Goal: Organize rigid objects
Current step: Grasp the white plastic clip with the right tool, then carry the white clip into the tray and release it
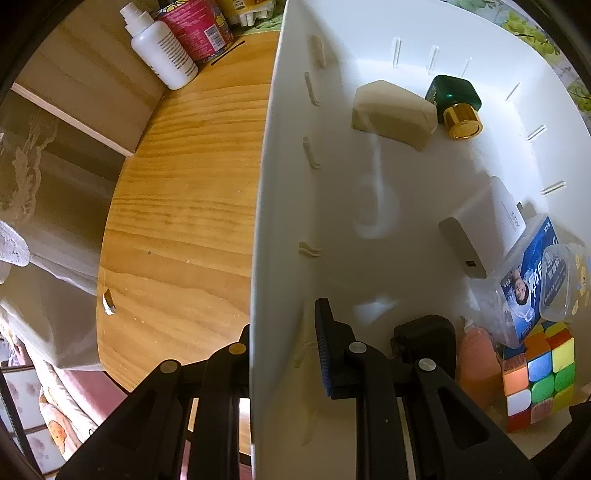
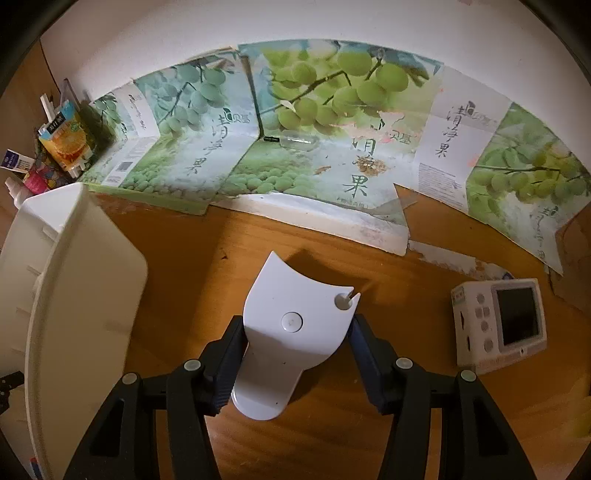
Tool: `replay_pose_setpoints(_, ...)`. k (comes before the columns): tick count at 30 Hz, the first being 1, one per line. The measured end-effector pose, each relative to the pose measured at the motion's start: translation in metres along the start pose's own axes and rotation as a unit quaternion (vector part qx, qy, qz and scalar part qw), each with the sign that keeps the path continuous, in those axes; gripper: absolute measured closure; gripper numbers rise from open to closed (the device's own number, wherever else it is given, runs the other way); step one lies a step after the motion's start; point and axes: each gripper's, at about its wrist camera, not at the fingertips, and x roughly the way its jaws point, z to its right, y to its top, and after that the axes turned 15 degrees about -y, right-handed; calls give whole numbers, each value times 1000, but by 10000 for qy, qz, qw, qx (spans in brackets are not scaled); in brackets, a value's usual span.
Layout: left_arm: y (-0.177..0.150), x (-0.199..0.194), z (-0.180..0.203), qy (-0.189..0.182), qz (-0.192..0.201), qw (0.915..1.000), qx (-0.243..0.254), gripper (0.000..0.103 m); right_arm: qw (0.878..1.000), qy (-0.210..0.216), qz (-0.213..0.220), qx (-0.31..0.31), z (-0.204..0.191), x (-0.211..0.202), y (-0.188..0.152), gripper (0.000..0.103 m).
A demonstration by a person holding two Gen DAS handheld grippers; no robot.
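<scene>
My left gripper points straight down and is shut on the side wall of the white bin, one finger outside it and one inside. In the bin lie a beige block, a green bottle with a gold cap, a white charger, a blue-labelled clear box, a colour cube and an orange item. On the wooden table my right gripper is shut on a flat white plastic device with a round button, both pads against its sides.
A white handheld device with a dark screen lies on the table right of my right gripper. The white bin stands at its left. Flattened green fruit cartons line the back. A white bottle and a red can stand beyond the bin.
</scene>
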Motion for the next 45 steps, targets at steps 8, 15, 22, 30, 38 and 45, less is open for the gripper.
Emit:
replay_pose_setpoints(8,-3,-4,-1,-101,29,9997,199,82,9997,13,157,180,1,-37,-7,46)
replay_pose_setpoints(15,-5,-7,1,-202,26,9990,404,82,9988,78,357,338,-5,-74,-27,46)
replay_pose_setpoints(22,-8,-9,3,-290,-15,9975,645,82,9966,144,563,578,-18,-113,-42,46)
replay_pose_setpoints(30,-6,-10,9,-408,-123,9942,988,82,9949,365,805,485,-56,-151,-59,46)
replay_pose_setpoints(38,-7,-11,14,-461,-169,9909,1250,82,9952,586,774,82,-107,-170,-77,46)
replay_pose_setpoints(45,-7,-14,14,-500,-156,9899,1320,82,9943,731,748,-194,-135,-177,-86,46)
